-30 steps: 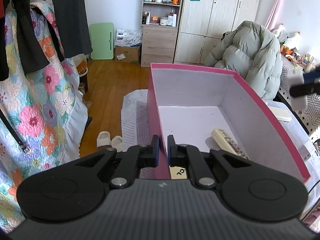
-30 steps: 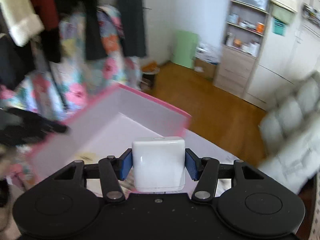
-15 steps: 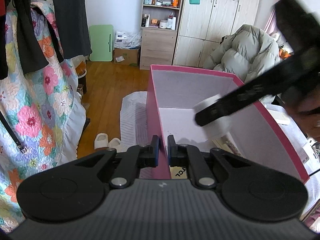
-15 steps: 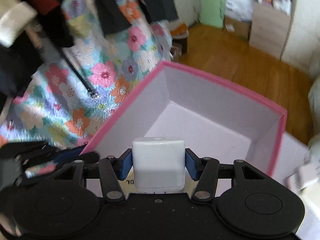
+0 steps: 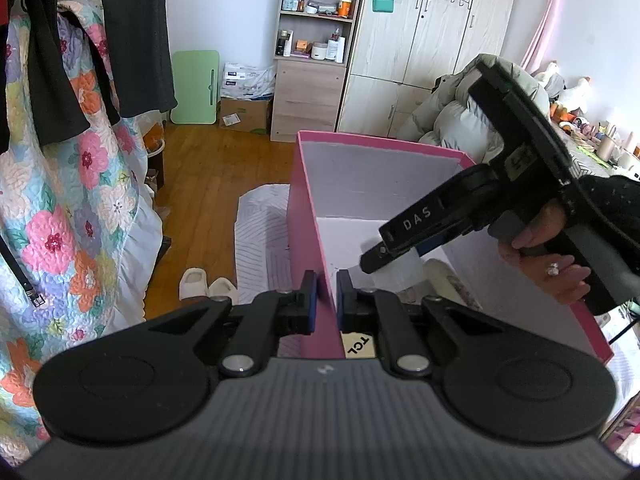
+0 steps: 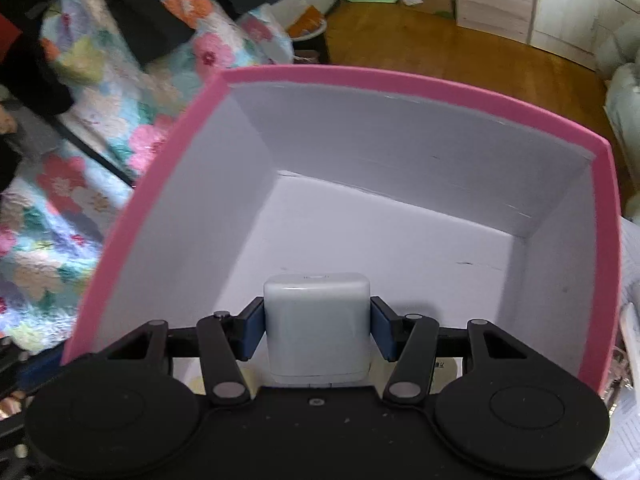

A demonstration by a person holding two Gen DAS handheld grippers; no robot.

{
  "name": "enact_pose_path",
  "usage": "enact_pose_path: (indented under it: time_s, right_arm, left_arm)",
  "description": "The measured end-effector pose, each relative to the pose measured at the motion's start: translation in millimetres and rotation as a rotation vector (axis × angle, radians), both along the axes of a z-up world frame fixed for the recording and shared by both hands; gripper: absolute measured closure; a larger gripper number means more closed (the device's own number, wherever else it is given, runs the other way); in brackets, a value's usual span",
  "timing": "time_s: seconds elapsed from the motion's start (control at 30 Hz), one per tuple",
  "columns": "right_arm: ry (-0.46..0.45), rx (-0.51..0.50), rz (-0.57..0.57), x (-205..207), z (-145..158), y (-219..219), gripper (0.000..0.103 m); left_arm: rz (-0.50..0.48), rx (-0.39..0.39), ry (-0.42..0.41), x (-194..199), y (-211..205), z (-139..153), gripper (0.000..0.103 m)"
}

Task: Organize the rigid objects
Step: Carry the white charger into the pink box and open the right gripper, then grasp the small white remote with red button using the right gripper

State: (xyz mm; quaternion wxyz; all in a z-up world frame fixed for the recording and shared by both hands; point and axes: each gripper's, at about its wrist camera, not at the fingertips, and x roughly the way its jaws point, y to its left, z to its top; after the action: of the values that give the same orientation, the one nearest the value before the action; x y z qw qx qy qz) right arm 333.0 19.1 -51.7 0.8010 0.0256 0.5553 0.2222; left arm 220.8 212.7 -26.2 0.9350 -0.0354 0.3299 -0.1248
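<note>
Here the pink box (image 5: 308,216) is held steady by the left gripper (image 5: 326,300), whose fingers (image 5: 309,300) are closed almost fully on the box's near wall, one pad outside and one inside, low in the centre of the left wrist view. The white block (image 6: 316,328), a rounded rigid case or charger, is clamped between the blue pads of the right gripper (image 6: 316,330), which stand about half open around its width. In the right wrist view it sits at lower centre, inside the box's rim and above the pale floor of the box; whether it touches that floor cannot be told.

The relation that matters is seen in both views: the block lies straight ahead of the right fingers (image 6: 252,332) and points steeply down into the box, with bare floor beyond it toward the far wall in the upper part of the frame. In the left wrist view the right gripper (image 5: 390,258) is seen reaching in from the right over the box's right wall, with the person's hand (image 5: 548,256) on its handle. A remote control (image 5: 448,280) lies on the box floor just beside the block, partly hidden. The right hand is judged the only one placed to release; a clean drop beside the remote is what the next move calls for.
</note>
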Motion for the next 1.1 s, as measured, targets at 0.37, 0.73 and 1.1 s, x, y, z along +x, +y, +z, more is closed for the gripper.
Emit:
enact_pose_path:
  time_s: [0.37,0.73,1.1]
  right_arm:
    - [-0.104,-0.037,-0.002,-25.0,40.5,-21.7,0.036]
    - [-0.256,0.02,-0.113,-97.2,114.8,-121.8,0.036]
    - [-0.266,0.005,-0.28,-126.5,76.9,-201.4,0.036]
  left_arm:
    - [-0.001,-0.004,0.002,0.5,0.6,0.6,0.094]
    - [0.001,-0.001,0.005,1.1,1.9,1.0,0.094]
    - [0.001,0.0,0.007,1.1,1.4,0.0,0.094]
